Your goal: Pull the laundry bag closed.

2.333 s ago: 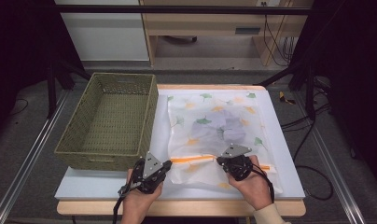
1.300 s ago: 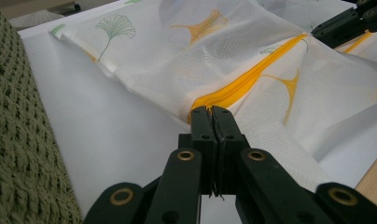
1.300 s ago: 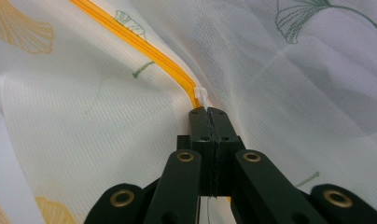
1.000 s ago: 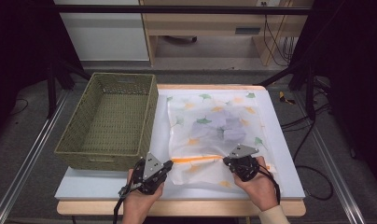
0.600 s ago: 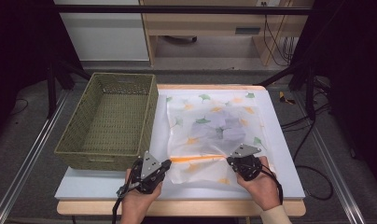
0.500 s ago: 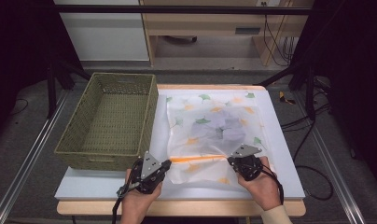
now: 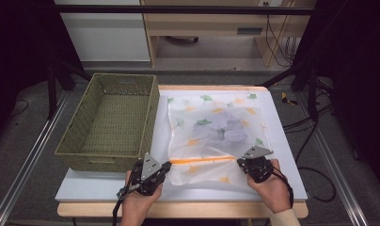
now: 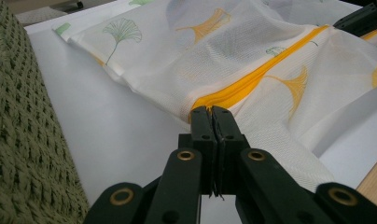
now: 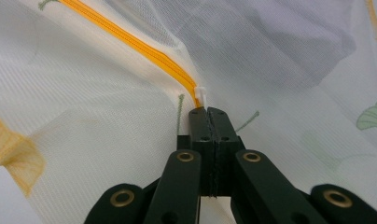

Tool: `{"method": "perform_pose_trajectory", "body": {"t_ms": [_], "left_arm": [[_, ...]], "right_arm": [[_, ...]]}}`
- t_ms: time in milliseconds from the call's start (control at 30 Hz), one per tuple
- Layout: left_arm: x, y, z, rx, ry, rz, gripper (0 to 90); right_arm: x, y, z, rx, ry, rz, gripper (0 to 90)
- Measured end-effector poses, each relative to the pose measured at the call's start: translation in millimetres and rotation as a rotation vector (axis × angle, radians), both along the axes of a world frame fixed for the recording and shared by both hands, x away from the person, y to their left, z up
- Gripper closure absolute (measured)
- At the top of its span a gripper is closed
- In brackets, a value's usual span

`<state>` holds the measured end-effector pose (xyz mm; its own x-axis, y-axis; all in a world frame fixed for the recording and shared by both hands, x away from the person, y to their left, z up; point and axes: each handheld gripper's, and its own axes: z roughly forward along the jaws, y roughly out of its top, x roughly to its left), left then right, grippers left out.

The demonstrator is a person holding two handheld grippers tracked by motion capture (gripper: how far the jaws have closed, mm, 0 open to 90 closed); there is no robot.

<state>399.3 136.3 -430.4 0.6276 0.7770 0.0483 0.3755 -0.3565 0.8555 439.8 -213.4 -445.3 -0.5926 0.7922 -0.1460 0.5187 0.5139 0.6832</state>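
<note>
A white mesh laundry bag (image 7: 216, 113) printed with ginkgo leaves lies flat on the table, with something grey showing dimly through the mesh. Its orange zipper (image 7: 202, 160) runs across the near end. My left gripper (image 7: 167, 165) is shut on the bag at the zipper's left end (image 8: 201, 100); the jaws (image 8: 212, 109) pinch the fabric there. My right gripper (image 7: 238, 161) is shut at the zipper's right end, its tips (image 9: 207, 111) against the white zipper pull (image 9: 200, 94). The zipper (image 9: 130, 42) stretches taut between the two grippers.
An empty green woven basket (image 7: 106, 77) stands at the table's left, close beside the bag and my left hand. The white table (image 7: 84, 186) ends in a wooden front edge just under both hands. Cables and dark stands are on the floor at the right.
My right gripper has slid to the right along the zipper, and the orange line between the grippers has grown longer. The left gripper has stayed put.
</note>
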Motion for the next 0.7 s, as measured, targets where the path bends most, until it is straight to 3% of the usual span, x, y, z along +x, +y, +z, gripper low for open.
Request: {"method": "perform_pose_trajectory", "body": {"t_ms": [700], "left_arm": [[-0.9,0.7,-2.9,0.009,0.005,0.003,88.7]], "right_arm": [[-4.1,-32.7,-3.9,-0.002,0.014,-0.079,90.0]]}}
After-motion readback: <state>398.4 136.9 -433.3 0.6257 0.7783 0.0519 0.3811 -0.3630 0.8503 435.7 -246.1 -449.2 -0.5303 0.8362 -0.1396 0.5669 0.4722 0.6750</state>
